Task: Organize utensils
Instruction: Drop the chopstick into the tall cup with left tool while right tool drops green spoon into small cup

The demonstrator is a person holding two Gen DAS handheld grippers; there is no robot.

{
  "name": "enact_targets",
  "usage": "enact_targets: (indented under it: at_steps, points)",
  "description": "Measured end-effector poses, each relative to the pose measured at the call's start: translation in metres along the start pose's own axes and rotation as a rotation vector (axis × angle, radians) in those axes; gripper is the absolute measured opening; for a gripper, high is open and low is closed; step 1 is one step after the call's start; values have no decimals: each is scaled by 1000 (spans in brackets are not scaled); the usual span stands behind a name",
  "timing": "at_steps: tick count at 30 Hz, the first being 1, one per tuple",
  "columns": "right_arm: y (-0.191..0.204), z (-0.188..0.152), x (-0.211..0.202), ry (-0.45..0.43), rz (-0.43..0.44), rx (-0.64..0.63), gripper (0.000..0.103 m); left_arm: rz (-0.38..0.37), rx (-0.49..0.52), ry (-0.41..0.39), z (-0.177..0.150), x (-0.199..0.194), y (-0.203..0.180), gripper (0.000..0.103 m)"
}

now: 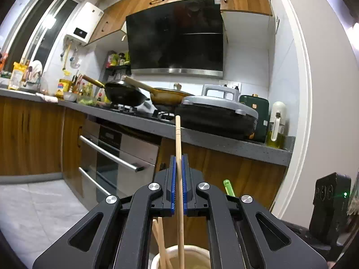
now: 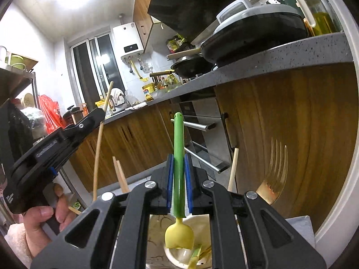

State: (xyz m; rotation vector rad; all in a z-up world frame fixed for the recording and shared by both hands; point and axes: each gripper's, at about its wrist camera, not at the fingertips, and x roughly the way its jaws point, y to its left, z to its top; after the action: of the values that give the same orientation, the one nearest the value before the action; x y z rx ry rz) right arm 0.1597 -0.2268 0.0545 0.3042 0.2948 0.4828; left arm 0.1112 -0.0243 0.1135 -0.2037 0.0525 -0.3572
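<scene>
Left claw [image 1: 178,177] grips a chopstick [image 1: 178,148], right claw [image 2: 179,177] a green utensil [image 2: 179,152], above cups.

The left gripper [image 1: 178,172] is black with blue pads [image 1: 172,183] and silver screws, and the right gripper [image 2: 178,174] is the same. The chopstick [image 1: 178,157] is pale tan wood. The cup [image 1: 179,255] is cream white. The spoon [image 2: 178,157] has a bright green handle and a yellow tulip-shaped part. The fork [image 2: 274,179] is gold. The counter [image 1: 224,143] is grey with dark speckles, the cabinets [image 1: 29,134] striped brown wood, the hood [image 1: 175,38] glossy black, the oven [image 1: 121,157] silver and black.
</scene>
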Motion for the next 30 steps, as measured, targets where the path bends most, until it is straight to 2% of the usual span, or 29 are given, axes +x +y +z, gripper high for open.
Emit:
enact_targets:
  at_steps: [6,8,15,19,26,30]
  points:
    - [-8,-13,3,24,2,11,10,8,-34,6,-8,10,8,5]
    - [-8,-18,3,41,8,11,10,6,-11,21,-12,10,7,5]
    - [-14,-22,-11,47,14,14,10,-39,75,136,-25,-8,8,5]
    - [-22,-24,-12,70,-18,9,10,-66,92,227,-32,-19,15,5]
    - [-23,-33,-22,99,-29,0,10,-69,110,264,-35,-46,21,5]
    - [-20,-32,-26,110,-33,-1,10,-62,112,265,-32,-54,19,14]
